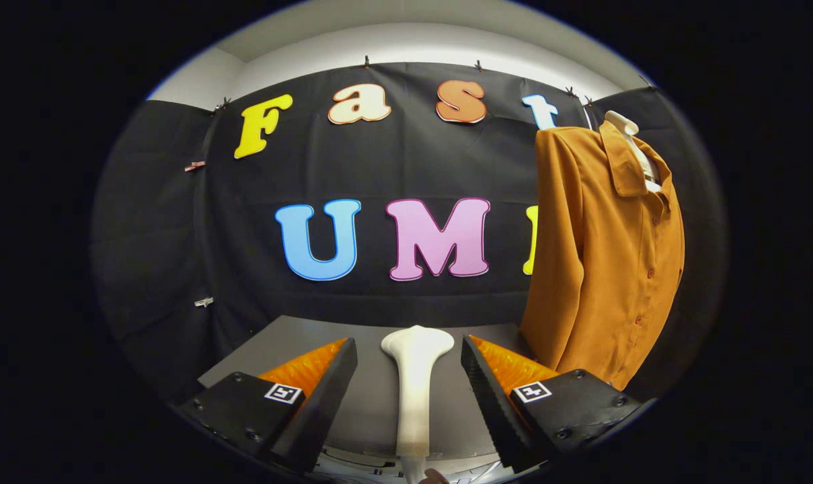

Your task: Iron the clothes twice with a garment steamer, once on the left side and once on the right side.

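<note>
A grey table [298, 349] stands before the booth's black cloth wall; at the near end of the table the gripper [409, 366] points forward, its two fingers spread wide with a clear gap on either side of what lies between them; the left finger [332, 396] and the right finger [487, 396] touch nothing. Between the fingers lies the white garment steamer [416, 383], its slim handle toward the camera and its broad flat head farthest away; it seems laid this way so the handle can be clamped straight on. Further right, beyond the right finger, an orange-brown button-up shirt [608, 269] hangs upright on a white hanger [625, 128] at the table's far right; hung so, its front is free for a pass down each side. Judging by this, no ironing has begun; the steamer is not yet gripped.
</note>
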Action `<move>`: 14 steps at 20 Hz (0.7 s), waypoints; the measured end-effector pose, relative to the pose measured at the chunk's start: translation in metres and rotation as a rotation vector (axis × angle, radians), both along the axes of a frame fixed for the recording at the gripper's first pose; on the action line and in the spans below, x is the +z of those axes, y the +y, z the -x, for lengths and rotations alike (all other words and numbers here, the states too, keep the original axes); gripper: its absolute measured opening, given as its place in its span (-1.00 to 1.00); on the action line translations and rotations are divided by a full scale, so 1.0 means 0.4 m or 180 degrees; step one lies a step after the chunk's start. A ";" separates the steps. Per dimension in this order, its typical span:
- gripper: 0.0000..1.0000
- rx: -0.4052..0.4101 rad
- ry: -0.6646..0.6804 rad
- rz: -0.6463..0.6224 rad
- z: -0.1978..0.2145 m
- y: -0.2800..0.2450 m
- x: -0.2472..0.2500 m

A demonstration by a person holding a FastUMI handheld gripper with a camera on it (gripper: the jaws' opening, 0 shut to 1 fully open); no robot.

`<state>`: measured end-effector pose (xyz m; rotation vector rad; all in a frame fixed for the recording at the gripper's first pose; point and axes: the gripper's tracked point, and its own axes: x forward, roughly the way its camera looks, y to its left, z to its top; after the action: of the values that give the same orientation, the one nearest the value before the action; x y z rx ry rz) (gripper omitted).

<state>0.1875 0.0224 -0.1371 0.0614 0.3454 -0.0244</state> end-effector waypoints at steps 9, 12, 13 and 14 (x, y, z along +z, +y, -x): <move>0.97 0.0059 0.0795 -0.0025 -0.090 0.012 -0.185; 0.97 0.0033 0.1103 0.0012 -0.099 0.001 -0.250; 0.97 0.0005 0.1202 0.0029 -0.101 -0.007 -0.270; 0.97 -0.0011 0.1274 0.0023 -0.101 -0.010 -0.281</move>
<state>0.2280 0.0185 -0.2495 0.0497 0.7453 -0.0415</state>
